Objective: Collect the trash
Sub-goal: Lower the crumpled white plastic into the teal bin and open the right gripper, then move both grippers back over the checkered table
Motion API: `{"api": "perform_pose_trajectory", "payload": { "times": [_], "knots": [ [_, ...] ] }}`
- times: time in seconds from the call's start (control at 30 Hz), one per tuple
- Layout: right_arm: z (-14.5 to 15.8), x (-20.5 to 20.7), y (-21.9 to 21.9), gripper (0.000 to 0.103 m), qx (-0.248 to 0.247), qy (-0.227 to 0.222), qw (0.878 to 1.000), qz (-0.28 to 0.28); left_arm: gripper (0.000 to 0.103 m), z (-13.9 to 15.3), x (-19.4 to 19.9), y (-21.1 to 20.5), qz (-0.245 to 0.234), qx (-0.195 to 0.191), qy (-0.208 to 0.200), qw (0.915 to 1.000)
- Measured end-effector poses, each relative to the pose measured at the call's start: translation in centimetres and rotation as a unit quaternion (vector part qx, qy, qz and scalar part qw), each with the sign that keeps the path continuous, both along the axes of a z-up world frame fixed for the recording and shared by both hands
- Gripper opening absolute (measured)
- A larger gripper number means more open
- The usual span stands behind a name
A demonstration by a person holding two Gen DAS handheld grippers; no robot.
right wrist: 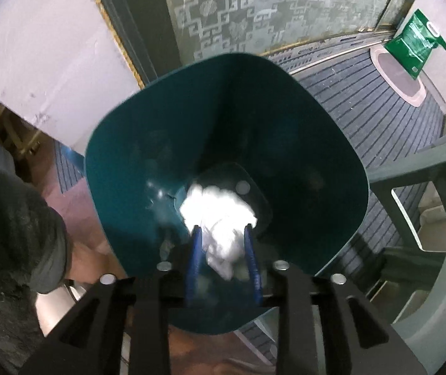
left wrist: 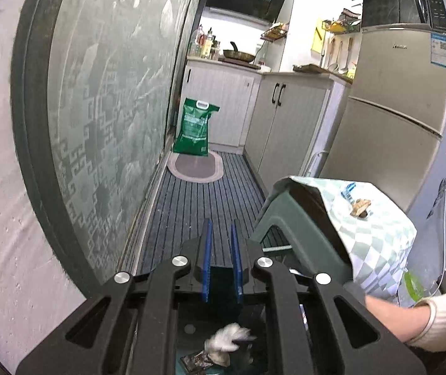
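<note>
A teal trash bin stands on the floor under my right gripper. The right gripper is open above the bin's mouth, and a crumpled white tissue shows between and below its blue fingers; I cannot tell whether it is falling or lying on the bottom. My left gripper hangs empty over the striped floor, its blue fingers a narrow gap apart. Below it the tissue shows blurred inside the bin. A brown scrap of trash and a blue wrapper lie on a checkered cloth.
The cloth covers a green plastic stool, also seen in the right wrist view. A frosted glass sliding door runs along the left. A green rice bag and an oval mat lie ahead. Cabinets and a fridge stand on the right.
</note>
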State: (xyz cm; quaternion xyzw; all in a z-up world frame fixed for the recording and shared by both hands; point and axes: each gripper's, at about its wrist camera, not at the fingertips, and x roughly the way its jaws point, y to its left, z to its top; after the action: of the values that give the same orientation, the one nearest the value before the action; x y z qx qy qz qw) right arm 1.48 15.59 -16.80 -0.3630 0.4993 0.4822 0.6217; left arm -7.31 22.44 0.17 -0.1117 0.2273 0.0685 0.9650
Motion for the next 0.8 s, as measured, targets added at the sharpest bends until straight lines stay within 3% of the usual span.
{"api": "perform_pose_trajectory", "payload": {
  "times": [0.3, 0.63, 0.8],
  "knots": [
    [1.8, -0.3, -0.9, 0.028, 0.036, 0.011, 0.999, 0.002, 0.014, 1.3, 0.4, -0.6, 0.010, 0.003, -0.022, 0.9997],
    [9.4, 0.3, -3.4, 0.025, 0.150, -0.015, 0.989, -0.002, 0.014, 2.3, 0.7, -0.5, 0.019, -0.005, -0.040, 0.9990],
    [12.9, 1.6, -5.8, 0.023, 0.194, -0.042, 0.980, -0.022, 0.022, 2.6, 1.6, -1.6, 0.011, -0.005, -0.042, 0.9990]
  ]
}}
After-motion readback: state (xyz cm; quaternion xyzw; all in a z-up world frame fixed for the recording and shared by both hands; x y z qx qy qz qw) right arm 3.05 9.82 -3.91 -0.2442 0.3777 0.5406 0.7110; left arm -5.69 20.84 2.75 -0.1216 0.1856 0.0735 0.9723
